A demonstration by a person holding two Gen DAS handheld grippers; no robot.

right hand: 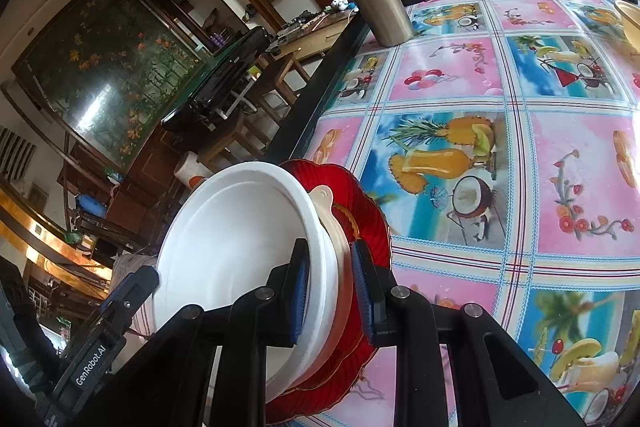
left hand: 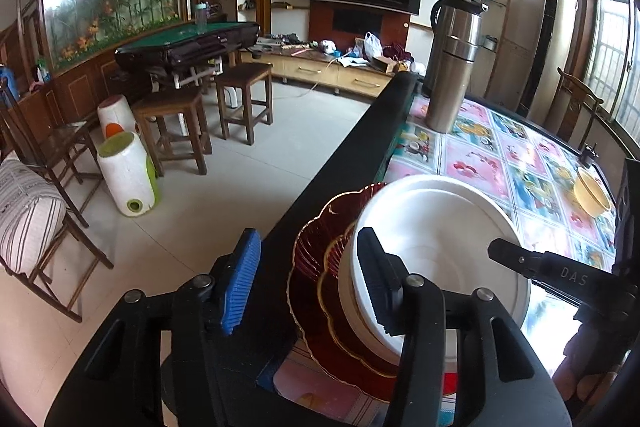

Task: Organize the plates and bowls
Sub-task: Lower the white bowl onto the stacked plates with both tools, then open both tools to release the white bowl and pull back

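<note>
A stack of white bowls (left hand: pixel 436 227) nested on scalloped red plates with gold rims (left hand: pixel 320 247) stands tilted at the table's near left edge. My right gripper (right hand: pixel 332 287) is shut on the stack's rim, with the white bowls (right hand: pixel 232 239) and the red plates (right hand: pixel 372 219) between its blue pads. In the left wrist view one black finger of the right gripper (left hand: pixel 516 255) reaches the bowl's rim from the right. My left gripper (left hand: pixel 310 283) is open beside the stack; its right finger (left hand: pixel 380 283) overlaps the bowl's outer wall and its left pad (left hand: pixel 240 283) hangs over the table edge.
A yellow bowl (left hand: pixel 592 193) sits farther back on the fruit-patterned tablecloth (right hand: pixel 448 83). A steel tumbler (left hand: pixel 448 95) and a steel jug (left hand: pixel 460 23) stand at the far left edge. Beyond the dark table edge (left hand: pixel 340 151) are floor, wooden stools (left hand: pixel 176 131) and white bins (left hand: pixel 128 179).
</note>
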